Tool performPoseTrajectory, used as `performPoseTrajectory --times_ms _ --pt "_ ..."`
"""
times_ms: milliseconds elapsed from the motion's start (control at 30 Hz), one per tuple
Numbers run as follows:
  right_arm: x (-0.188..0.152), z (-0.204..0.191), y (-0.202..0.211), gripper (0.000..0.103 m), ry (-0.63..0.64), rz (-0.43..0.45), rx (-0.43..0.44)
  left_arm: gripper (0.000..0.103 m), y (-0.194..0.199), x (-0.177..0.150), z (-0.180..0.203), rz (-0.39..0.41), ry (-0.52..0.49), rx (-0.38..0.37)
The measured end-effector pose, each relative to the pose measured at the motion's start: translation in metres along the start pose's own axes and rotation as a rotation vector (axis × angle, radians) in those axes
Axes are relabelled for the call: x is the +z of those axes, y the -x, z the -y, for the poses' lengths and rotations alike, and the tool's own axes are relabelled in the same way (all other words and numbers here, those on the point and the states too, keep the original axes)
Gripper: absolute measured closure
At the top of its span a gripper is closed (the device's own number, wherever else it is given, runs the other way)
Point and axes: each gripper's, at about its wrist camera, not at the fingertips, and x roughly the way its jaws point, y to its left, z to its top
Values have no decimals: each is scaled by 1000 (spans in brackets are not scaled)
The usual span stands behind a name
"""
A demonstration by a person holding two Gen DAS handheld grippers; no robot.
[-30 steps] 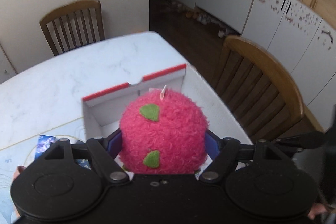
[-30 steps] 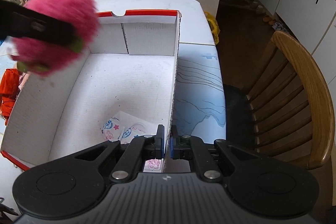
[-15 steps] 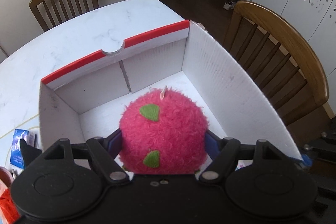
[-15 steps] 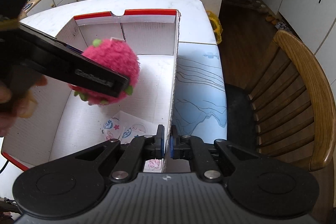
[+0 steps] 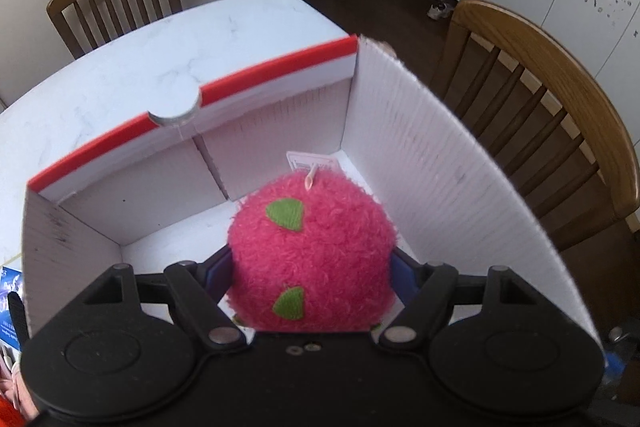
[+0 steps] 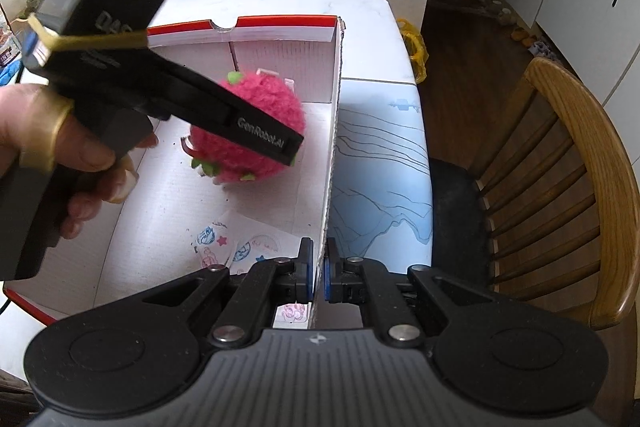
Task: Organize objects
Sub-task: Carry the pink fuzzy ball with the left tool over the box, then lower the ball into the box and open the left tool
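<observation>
A fuzzy pink plush ball with green felt leaves [image 5: 312,251] is clamped between the pads of the left gripper [image 5: 310,267] and held inside the white corrugated box with a red rim [image 5: 420,163] on the white marble table [image 5: 160,67]. The box's right wall is pinched by the closed right gripper [image 6: 318,267].

White marble-look table [image 5: 160,67], rounded corner at far end. White cardboard box [image 6: 280,55] with red top edge sits on table, open side up, half-round notch in far wall. Pale blue mat with dark line drawing [image 6: 380,187] lies flat on table, right against box's right wall. Blue-and-white packet [image 5: 8,307] on table just outside box's left wall, only partly in view. Far stretch of table beyond box bare marble. Yellow item [image 6: 414,47] at table's right edge, unclear whether on it.
</observation>
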Motion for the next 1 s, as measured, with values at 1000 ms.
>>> performPoseTrajectory --times_ms 1000 --pt "1 4 -3 99 -23 -5 7 6 62 -17 -24 93 56 -20"
